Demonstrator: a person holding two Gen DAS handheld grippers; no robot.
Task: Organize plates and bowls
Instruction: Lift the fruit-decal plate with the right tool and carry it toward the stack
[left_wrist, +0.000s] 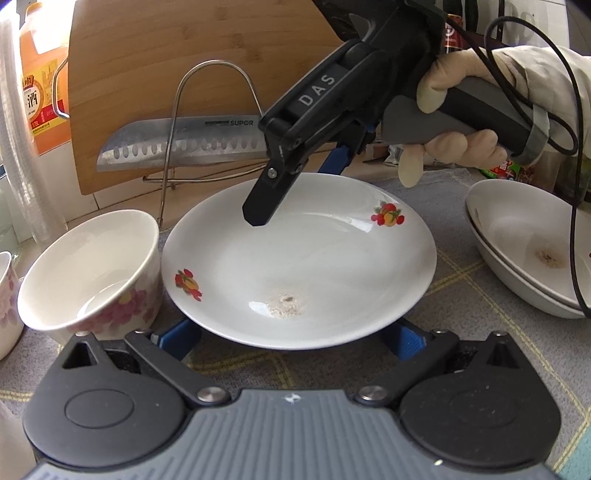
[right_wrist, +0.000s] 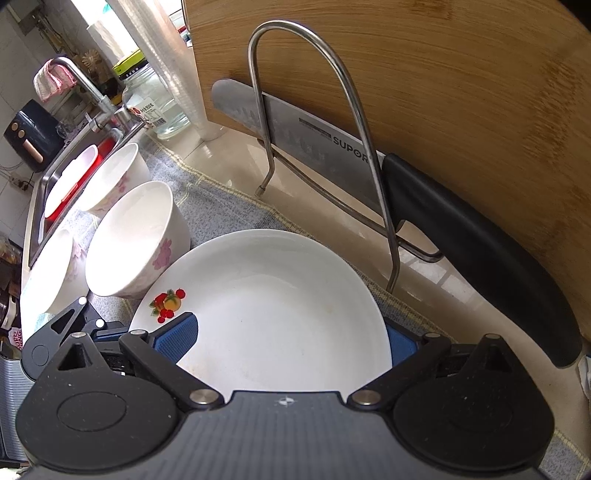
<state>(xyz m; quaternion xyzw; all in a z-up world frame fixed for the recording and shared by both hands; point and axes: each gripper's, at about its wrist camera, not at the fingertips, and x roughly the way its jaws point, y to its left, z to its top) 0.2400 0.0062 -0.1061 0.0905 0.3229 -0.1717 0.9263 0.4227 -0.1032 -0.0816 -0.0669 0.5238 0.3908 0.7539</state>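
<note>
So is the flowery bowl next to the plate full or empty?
Empty. The flowery bowl stands upright and its white inside is bare.

A kitchen counter (right_wrist: 236, 155) of pale glossy stone is seen in soft daylight, partly covered by a grey woven mat (left_wrist: 461, 280) with yellow lines. Ahead of the grippers, a bamboo cutting board (right_wrist: 424, 74) is propped upright behind a steel wire rack (right_wrist: 258, 110), with a wide-bladed knife (left_wrist: 177, 142) held across it. Far to the left, a steel sink (right_wrist: 40, 199) and a tap (right_wrist: 85, 85) are seen below a white tiled wall (right_wrist: 14, 40).
</note>
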